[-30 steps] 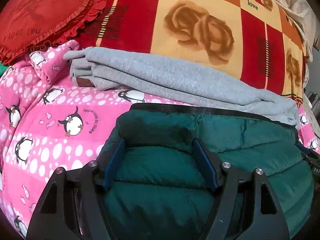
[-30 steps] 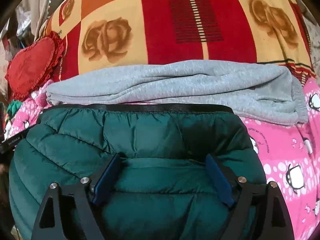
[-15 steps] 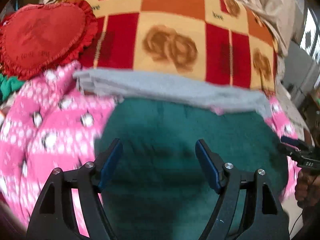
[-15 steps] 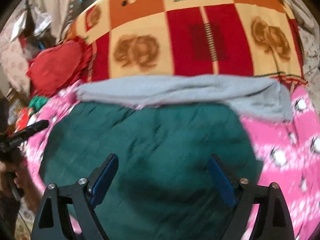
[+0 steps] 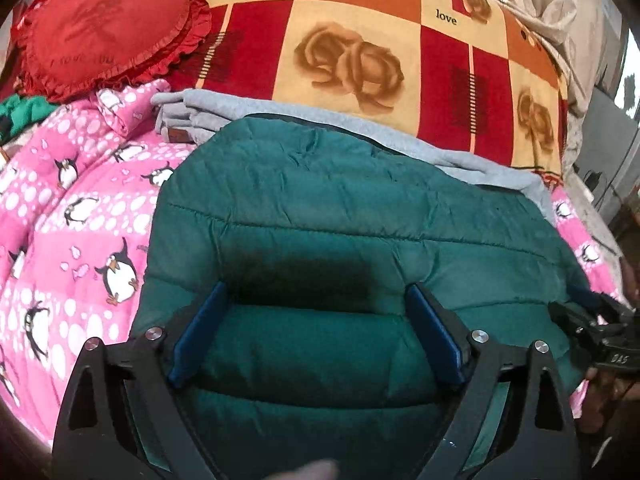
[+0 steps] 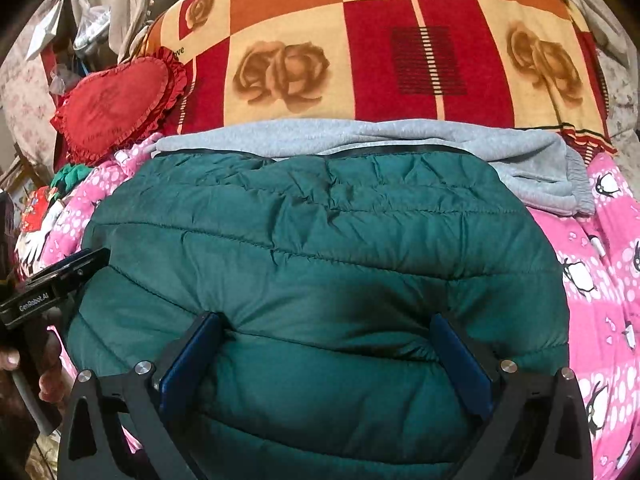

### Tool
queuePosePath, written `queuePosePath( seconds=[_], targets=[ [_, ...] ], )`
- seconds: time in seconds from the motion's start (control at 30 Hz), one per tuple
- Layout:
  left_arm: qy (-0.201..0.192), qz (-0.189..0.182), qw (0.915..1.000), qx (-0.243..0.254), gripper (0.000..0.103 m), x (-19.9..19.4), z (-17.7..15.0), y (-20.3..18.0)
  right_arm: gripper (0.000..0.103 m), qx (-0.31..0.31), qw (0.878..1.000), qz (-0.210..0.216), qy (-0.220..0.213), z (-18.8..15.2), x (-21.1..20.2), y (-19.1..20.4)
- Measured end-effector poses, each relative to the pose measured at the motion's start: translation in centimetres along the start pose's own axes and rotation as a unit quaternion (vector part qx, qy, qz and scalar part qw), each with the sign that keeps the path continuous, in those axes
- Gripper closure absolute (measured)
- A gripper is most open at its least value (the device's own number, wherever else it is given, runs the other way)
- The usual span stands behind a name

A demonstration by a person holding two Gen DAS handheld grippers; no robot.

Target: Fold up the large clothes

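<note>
Drawn back from the folded dark-green quilted puffer jacket (image 6: 320,264) – left tool (image 5: 316,336) and right tool (image 6: 326,364) opening, pads clear of fabric, nothing clamped – grey sweatshirt (image 6: 400,140) beyond.

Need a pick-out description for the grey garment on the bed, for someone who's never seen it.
Start at the big red, orange and cream rose blanket at the back of the bed. Along its near edge lies the grey sweatshirt, folded into a long band. It is the only grey, plain-knit piece, wedged between that blanket and the puffy green quilted jacket.
</note>
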State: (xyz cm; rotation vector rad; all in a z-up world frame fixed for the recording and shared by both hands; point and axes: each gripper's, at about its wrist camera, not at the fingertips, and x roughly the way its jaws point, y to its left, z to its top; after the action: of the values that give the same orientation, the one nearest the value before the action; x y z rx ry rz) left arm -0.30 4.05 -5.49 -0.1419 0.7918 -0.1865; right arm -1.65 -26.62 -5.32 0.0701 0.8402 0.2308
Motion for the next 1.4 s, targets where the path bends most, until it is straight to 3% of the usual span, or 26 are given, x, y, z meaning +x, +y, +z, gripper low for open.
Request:
queuePosePath(
  seconds=[0.2,0.27,0.43,0.57,0.73,0.9,1.07,1.4],
  targets=[
    [0.036,0.023,0.9988,0.024,0.007,-0.8,1.0,-1.1,0.001,-0.005,0.999,-0.001,0.041,1.3,-1.6,0.8],
    [0.034,0.025,0.9987,0.029,0.007,-2.8,1.1,-1.4,0.001,-0.004,1.0,-0.001,0.025,1.4,-4.7,1.2],
    [0.0,0.08,0.9934,0.083,0.007,-10.8,-0.1,-3.5,0.001,-0.04,0.998,-0.032,-0.021,-0.1,-14.1,2.9],
    [-0.007,0.079,0.9938,0.078,0.007,-15.2,-1.8,-3.9,0.001,-0.035,0.998,-0.038,-0.047,-2.8,-19.8,2.8],
    [-0.009,0.07,0.9945,0.078,0.007,-19.2,-4.5,-4.3,0.001,0.008,0.998,-0.04,-0.048,-6.5,-24.2,1.0],
    [-0.01,0.057,0.9953,0.078,0.007,-21.5,-5.6,-5.0,0.001,0.031,0.998,-0.045,-0.039,-9.0,-26.8,0.0],
    [-0.016,0.055,0.9942,0.092,0.007,-23.0,-6.4,-5.8,0.001,-0.002,0.997,-0.068,-0.039,-10.1,-27.9,1.4],
    [-0.015,0.053,0.9937,0.098,0.007,-23.8,-7.7,-6.5,0.001,-0.024,0.997,-0.062,-0.049,-10.5,-27.6,3.9]
  ],
)
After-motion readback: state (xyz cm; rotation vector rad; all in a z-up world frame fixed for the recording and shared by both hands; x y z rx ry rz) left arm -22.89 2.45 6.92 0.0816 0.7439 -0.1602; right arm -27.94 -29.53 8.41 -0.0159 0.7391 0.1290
